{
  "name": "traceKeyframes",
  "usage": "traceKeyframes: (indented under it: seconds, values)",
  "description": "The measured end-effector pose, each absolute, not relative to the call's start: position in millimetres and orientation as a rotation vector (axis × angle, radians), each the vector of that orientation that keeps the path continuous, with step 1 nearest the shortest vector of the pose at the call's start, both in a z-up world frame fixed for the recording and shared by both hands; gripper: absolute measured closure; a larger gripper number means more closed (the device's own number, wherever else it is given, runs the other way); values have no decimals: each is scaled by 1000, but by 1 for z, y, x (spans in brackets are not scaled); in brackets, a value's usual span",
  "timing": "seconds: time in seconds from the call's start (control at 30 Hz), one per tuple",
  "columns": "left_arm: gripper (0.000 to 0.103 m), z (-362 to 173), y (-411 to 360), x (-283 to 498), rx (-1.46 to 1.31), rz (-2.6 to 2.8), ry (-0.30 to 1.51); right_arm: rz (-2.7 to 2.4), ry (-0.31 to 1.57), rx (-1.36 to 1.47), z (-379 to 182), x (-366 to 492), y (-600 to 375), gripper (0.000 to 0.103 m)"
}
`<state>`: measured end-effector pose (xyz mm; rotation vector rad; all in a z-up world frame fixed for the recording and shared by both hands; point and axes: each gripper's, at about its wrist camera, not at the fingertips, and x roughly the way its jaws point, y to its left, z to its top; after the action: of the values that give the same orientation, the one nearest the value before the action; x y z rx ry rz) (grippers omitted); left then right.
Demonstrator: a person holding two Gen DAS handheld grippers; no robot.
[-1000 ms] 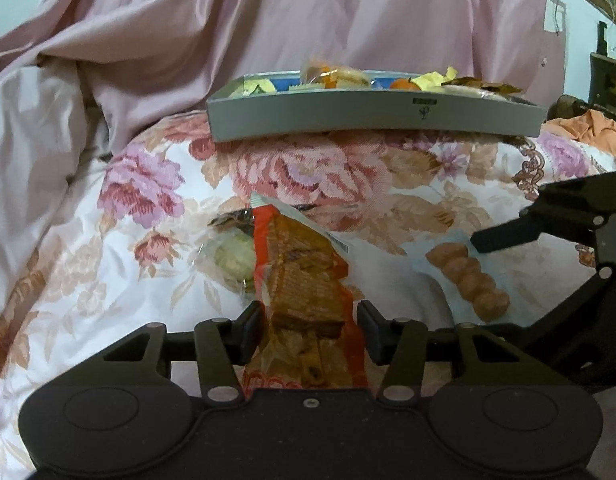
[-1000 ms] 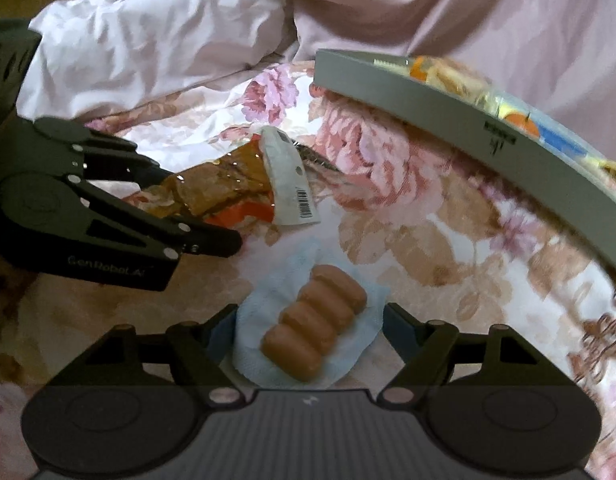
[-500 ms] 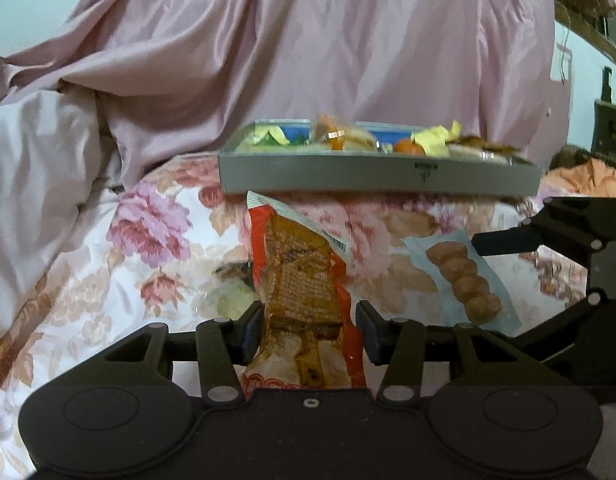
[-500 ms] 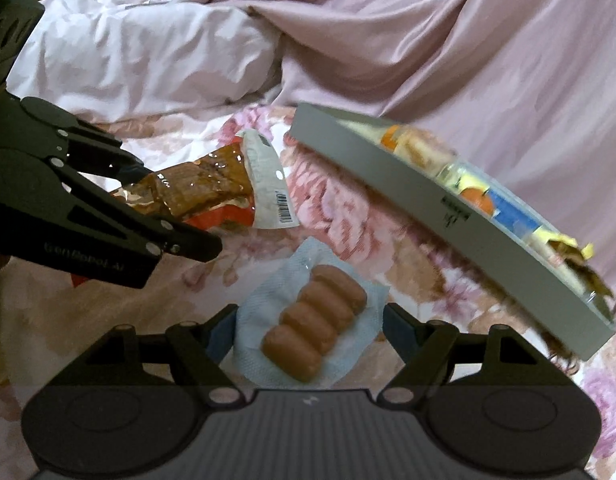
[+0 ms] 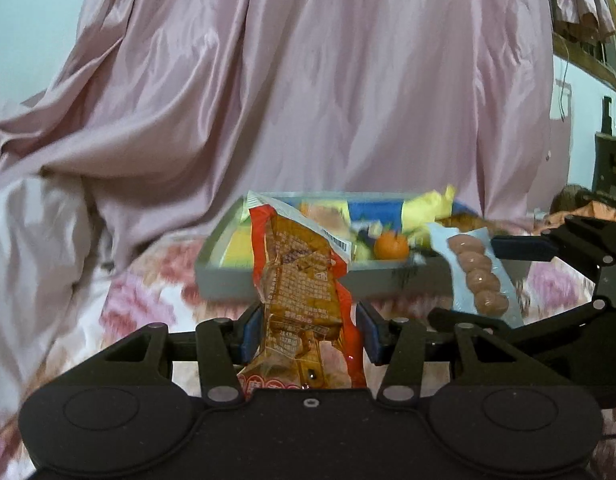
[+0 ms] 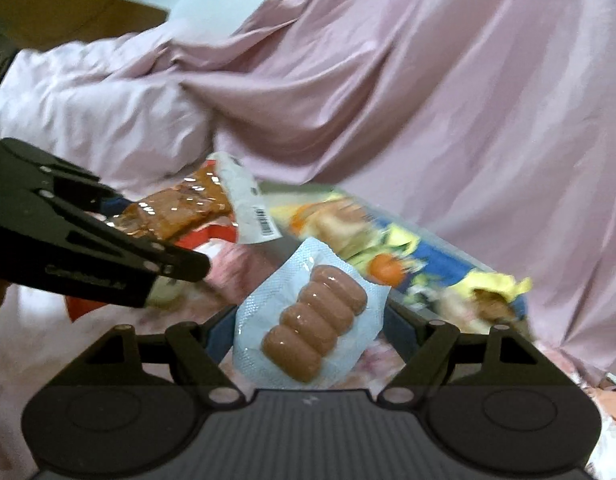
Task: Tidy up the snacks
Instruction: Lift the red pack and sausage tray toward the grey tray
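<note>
Over the flowered bed (image 5: 148,300), both grippers are up in the air with a snack apiece. Left gripper (image 5: 304,330): jaws closed down on the orange pack (image 5: 300,280), pinching it across its lower half, so the pack stands up between the blue pads with its white barcoded end on top. From the right wrist camera that same orange pack (image 6: 176,216) juts out sideways, shiny and clear of the bed, and the left gripper (image 6: 120,248) shows as a black linkage at the left edge.

Right gripper (image 6: 304,334): jaws narrowed onto the sausage pack (image 6: 314,322), a pale blue sachet with a row of brown sausages under clear film, held by its edges and tilted. In the left view the sausage pack (image 5: 478,276) hangs upright to the right of the orange pack, near it but apart, with the right gripper (image 5: 488,280) reaching in from the right.

Just beyond both packs sits the grey tray (image 5: 228,280) on the bed, already loaded: yellow wrappers (image 5: 424,208), a small orange fruit (image 5: 391,246), blue packaging, all rather blurred. The right view catches the tray (image 6: 404,264) slanting away behind the sausage pack. Pink satin sheet (image 5: 308,100) drapes behind it all, and a white pillow (image 6: 88,120) lies off to the left.
</note>
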<state>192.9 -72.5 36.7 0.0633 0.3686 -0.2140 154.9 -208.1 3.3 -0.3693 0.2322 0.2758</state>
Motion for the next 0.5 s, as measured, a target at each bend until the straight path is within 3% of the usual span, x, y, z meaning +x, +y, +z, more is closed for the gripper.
traceKeyframes:
  seconds: [0.5]
  values:
    - [51, 77, -141, 292, 13, -239, 385, 109, 142, -197, 29, 240, -280, 21]
